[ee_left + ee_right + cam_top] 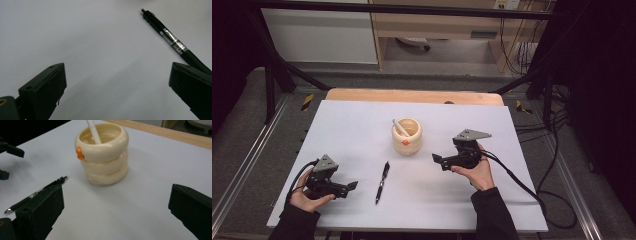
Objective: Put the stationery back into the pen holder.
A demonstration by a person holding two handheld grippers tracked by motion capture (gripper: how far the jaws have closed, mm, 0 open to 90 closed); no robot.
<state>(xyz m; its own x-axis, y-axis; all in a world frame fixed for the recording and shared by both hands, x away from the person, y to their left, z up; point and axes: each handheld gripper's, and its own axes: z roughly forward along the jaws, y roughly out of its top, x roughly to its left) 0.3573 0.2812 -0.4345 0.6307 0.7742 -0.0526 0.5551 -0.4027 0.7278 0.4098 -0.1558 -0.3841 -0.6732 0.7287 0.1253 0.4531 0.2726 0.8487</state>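
1. On the white table top, near its middle, stands a cream ribbed round pen holder with a small orange spot on its side; a white pen leans inside it.
2. A black pen with a silver band lies flat on the table, nearer than the holder and a little to its left.
3. The left gripper is held at the near left, its jaws wide apart and empty; the black pen lies just beside its right jaw.
4. The right gripper is held at the right of the holder, its jaws also wide apart, holding nothing and pointing towards the holder.
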